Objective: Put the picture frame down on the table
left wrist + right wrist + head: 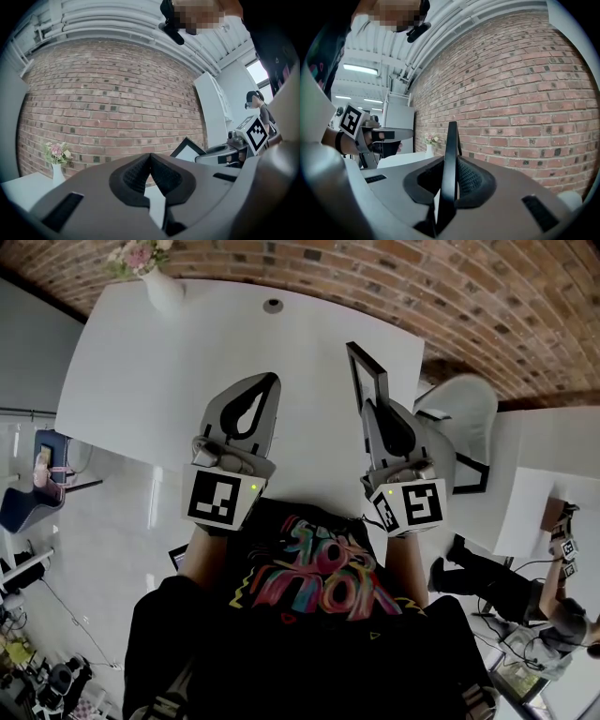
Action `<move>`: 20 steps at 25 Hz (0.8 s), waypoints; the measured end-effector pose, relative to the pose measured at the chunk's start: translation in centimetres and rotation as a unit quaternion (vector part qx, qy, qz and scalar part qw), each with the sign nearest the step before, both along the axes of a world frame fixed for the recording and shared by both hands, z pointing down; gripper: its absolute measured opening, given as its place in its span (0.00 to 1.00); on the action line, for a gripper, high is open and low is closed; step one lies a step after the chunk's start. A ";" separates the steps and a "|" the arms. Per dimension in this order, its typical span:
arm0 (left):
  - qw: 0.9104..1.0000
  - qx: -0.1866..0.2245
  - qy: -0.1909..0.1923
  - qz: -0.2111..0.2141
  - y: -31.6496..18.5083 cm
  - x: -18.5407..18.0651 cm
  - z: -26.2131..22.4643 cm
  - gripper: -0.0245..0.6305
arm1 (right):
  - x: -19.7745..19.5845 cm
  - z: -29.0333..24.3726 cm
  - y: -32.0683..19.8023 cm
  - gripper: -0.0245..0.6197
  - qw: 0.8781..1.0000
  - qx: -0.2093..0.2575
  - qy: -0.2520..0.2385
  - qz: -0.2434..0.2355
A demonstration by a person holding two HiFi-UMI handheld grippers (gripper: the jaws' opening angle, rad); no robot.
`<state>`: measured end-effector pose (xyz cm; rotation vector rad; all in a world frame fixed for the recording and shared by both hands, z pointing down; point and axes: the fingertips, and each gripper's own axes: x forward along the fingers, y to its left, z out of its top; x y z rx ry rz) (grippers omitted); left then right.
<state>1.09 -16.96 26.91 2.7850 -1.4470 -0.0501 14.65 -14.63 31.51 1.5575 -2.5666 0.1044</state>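
Note:
The black picture frame (356,376) stands upright over the right part of the white table (169,362). My right gripper (368,409) is shut on its lower edge. In the right gripper view the frame (450,159) is edge-on, pinched between the ribbed pads (468,180). My left gripper (270,381) hovers over the table's middle, shut with nothing in it; its pads (136,176) meet at the tips. From the left gripper view the frame (187,151) and the right gripper (220,153) are to the right.
A white vase of pink flowers (157,279) stands at the table's far left corner, against the brick wall (450,296). A round cable hole (273,306) sits near the far edge. A white chair (464,404) is right of the table. Another person (525,601) is at lower right.

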 end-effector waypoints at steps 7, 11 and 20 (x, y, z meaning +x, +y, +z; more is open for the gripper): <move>1.000 0.005 -0.002 0.009 -0.4 0.1 -0.2 0.07 | -0.3 0.0 -0.3 0.15 1.000 0.000 0.000 0.000; 1.000 -0.001 0.001 0.007 -0.5 0.1 0.3 0.07 | -0.3 0.4 -0.6 0.15 1.000 -0.003 0.003 -0.002; 1.000 -0.012 0.003 0.005 -1.8 0.3 1.5 0.07 | 0.2 2.5 -2.1 0.15 0.999 -0.044 -0.030 -0.005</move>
